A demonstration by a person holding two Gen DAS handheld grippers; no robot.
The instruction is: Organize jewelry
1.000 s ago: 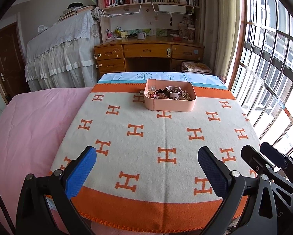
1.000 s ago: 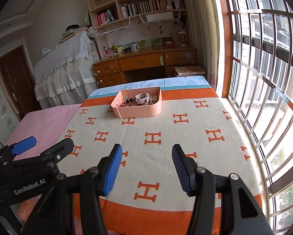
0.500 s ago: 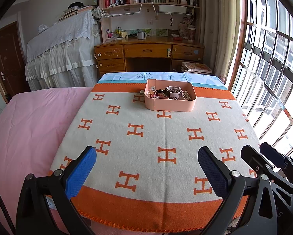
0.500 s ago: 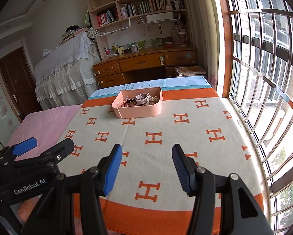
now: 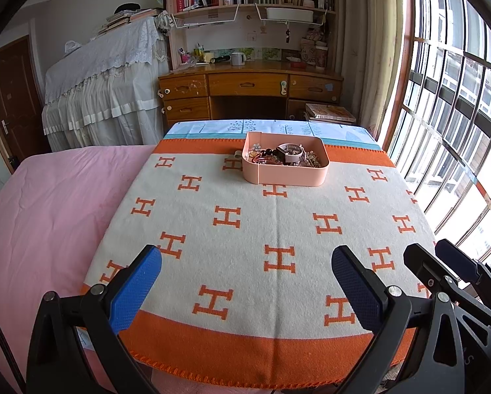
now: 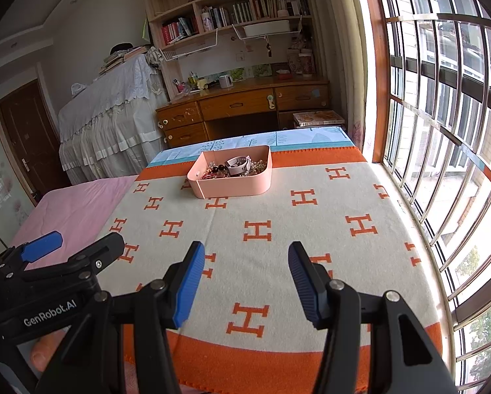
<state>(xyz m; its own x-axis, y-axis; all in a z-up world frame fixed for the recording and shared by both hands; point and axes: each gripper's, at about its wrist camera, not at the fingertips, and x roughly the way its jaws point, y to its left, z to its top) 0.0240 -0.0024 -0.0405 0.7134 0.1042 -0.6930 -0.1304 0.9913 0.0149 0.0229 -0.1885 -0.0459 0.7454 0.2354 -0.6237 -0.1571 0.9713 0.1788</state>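
Note:
A pink tray [image 5: 285, 177] stands at the far end of the blanket-covered table, also in the right wrist view [image 6: 235, 188]. It holds a heap of jewelry: a pale watch [image 5: 290, 154], dark beads and chains. A small pale item [image 5: 236, 155] lies on the blanket just left of the tray. My left gripper [image 5: 245, 282] is open and empty near the table's front edge. My right gripper [image 6: 245, 279] is open and empty beside it, to the right. Each gripper shows in the other's view: the right one [image 5: 455, 269], the left one [image 6: 74, 249].
The cream and orange blanket [image 5: 278, 229] with H marks covers the table. A pink bed [image 5: 48, 203] adjoins on the left. A barred window [image 6: 442, 131] runs along the right. A wooden desk [image 5: 248, 88] and bookshelf stand behind the table.

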